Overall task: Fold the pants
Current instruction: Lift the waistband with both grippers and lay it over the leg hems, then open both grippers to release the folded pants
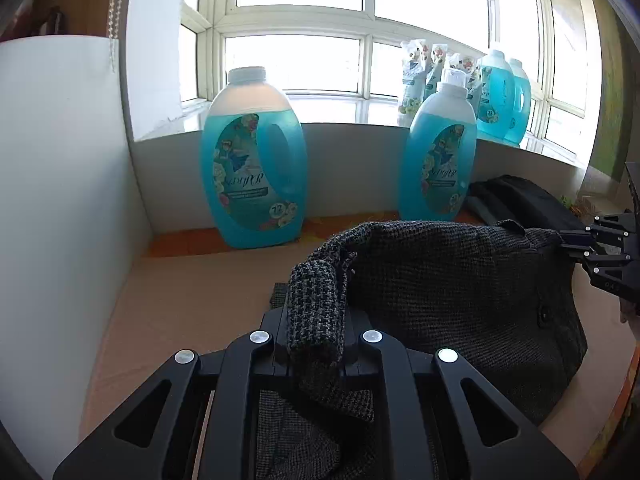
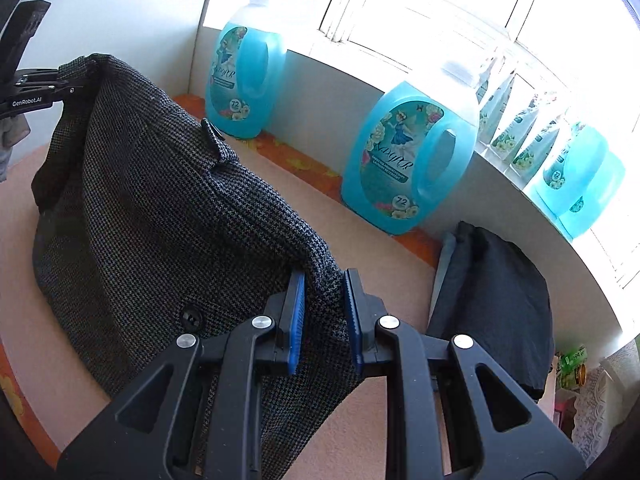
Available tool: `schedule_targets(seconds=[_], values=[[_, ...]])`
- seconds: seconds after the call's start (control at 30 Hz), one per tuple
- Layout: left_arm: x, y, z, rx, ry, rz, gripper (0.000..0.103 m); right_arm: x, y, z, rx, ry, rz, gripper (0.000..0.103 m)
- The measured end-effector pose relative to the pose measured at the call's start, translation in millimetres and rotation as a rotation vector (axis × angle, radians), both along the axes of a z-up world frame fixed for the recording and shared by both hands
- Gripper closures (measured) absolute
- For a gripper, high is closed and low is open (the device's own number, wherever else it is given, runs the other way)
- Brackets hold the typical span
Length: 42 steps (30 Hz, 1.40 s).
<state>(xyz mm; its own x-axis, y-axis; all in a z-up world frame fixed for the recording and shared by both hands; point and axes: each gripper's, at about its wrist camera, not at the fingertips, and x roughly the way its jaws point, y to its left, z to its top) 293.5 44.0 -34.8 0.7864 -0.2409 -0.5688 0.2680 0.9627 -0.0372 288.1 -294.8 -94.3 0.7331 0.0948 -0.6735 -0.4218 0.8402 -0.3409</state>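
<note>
A pair of dark grey, finely checked pants [image 2: 160, 216] is held up by two grippers above a pale pink bench [image 1: 180, 296], with its lower part resting in a heap on the bench top.

The left gripper [image 1: 316, 332] has its jaws closed on a bunched corner of the pants; the cloth rolls up between the jaws and drapes back over them. Seen from the right wrist camera, this gripper sits at the far left, pinching the raised top edge of the fabric.

The right gripper [image 2: 322, 316] has blue-padded jaws pressed against a thick fold of the pants at the other end, closed as far as the cloth allows. From the left wrist camera it shows at the right edge [image 1: 576, 242], its tips at the fabric's corner, though the grip itself is hard to make out there.

The cloth stretches between the two grippers as a sagging ridge. A black button [image 2: 191, 317] shows near the right gripper.

Two large bottles of blue liquid stand at the back of the bench: one [image 1: 254, 160] to the left, another [image 1: 440, 152] further right. A folded dark garment [image 2: 496, 304] lies on the bench to the right of the pants. Behind, a bright window [image 1: 304, 28] has more blue bottles [image 1: 504, 96] on its sill.
</note>
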Motion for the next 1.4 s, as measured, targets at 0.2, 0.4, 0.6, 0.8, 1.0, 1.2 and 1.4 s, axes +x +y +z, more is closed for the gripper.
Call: schedule_targets(seconds=[0.2, 0.4, 0.6, 0.8, 1.0, 1.2, 1.4], values=[[44.2, -10.8, -37.3, 0.073, 0.099, -0.015, 0.091, 41.3, 0.7, -35.9, -0.041, 0.064, -0.002, 0.083], [77.4, -21.0, -57.5, 0.142, 0.147, -0.028, 0.091, 69.7, 0.1, -62.5, -0.064, 0.113, -0.008, 0.084], [98.1, -22.1, -78.4, 0.161, 0.202, -0.032, 0.090, 82.8, 3.6, -80.4, -0.096, 0.140, -0.009, 0.084], [102.4, -8.3, -76.4, 0.207, 0.189, 0.036, 0.066, 92.6, 5.1, -88.1, -0.106, 0.145, -0.020, 0.084], [85.3, 26.5, -51.5, 0.207, 0.119, 0.138, 0.066, 99.6, 3.3, -87.9, -0.091, 0.153, -0.034, 0.081], [41.2, 37.7, -45.2, 0.200, 0.102, 0.133, 0.066, 93.4, -15.3, -67.6, 0.017, 0.141, -0.084, 0.050], [-7.7, 28.7, -45.5, 0.166, 0.081, 0.079, 0.066, 52.5, -47.6, -38.5, 0.152, 0.130, -0.146, 0.043]])
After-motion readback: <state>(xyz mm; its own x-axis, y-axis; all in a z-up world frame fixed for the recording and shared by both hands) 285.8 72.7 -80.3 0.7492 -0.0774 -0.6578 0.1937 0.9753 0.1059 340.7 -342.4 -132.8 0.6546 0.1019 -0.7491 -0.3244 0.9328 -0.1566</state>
